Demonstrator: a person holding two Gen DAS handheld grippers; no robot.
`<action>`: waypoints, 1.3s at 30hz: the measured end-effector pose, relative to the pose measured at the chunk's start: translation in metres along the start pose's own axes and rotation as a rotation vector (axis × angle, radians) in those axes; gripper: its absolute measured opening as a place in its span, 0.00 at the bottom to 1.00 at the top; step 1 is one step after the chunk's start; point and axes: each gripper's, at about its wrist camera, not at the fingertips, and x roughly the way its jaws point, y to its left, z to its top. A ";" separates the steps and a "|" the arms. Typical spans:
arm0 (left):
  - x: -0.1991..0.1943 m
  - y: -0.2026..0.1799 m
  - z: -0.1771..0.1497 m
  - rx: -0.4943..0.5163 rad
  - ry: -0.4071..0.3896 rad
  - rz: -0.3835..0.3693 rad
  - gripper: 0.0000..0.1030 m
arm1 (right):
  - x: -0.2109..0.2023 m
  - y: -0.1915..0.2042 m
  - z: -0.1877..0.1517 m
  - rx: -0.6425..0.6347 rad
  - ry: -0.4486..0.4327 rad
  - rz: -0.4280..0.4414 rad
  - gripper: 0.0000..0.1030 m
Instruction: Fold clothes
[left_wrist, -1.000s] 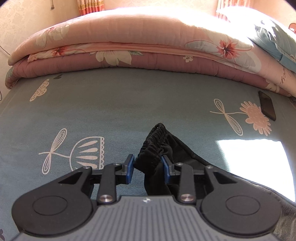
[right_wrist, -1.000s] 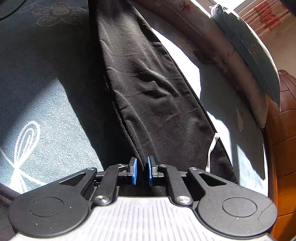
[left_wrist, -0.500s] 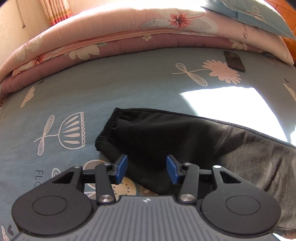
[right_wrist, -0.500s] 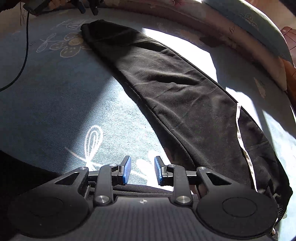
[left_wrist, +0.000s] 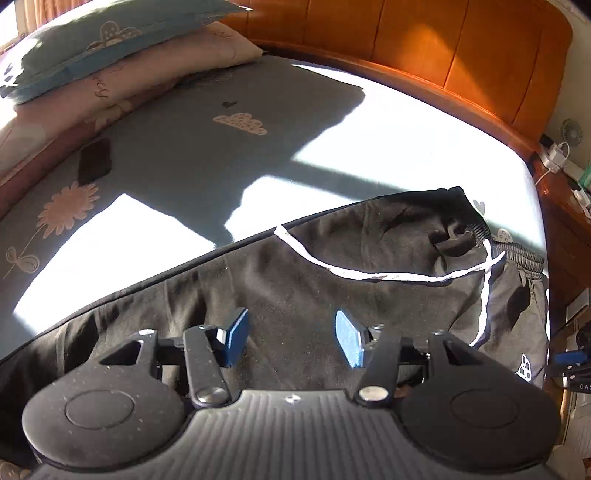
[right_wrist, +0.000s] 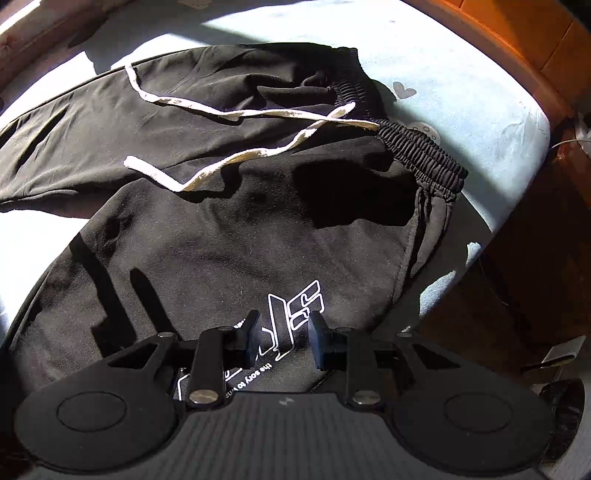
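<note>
Left gripper (left_wrist: 291, 339), low in its frame, hangs over the black trousers (left_wrist: 332, 280) with its 2 blue pads spread wide and nothing between them. Right gripper (right_wrist: 282, 341) is likewise parted and empty above the white logo (right_wrist: 295, 314), whose lower lettering its body hides. Trousers lie across the sunlit bed (left_wrist: 207, 158), waistband (right_wrist: 417, 147) at upper right, white drawstring (right_wrist: 236, 114) crossing them, legs cut off at left.
</note>
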 end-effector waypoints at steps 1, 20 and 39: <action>0.008 -0.018 0.016 0.067 -0.008 -0.017 0.55 | 0.004 -0.014 0.003 0.042 -0.010 0.007 0.30; 0.206 -0.236 0.166 1.057 0.127 -0.267 0.53 | 0.050 -0.151 0.025 0.443 -0.140 0.183 0.44; 0.230 -0.221 0.172 0.809 0.214 -0.300 0.01 | 0.074 -0.145 0.041 0.389 -0.119 0.161 0.14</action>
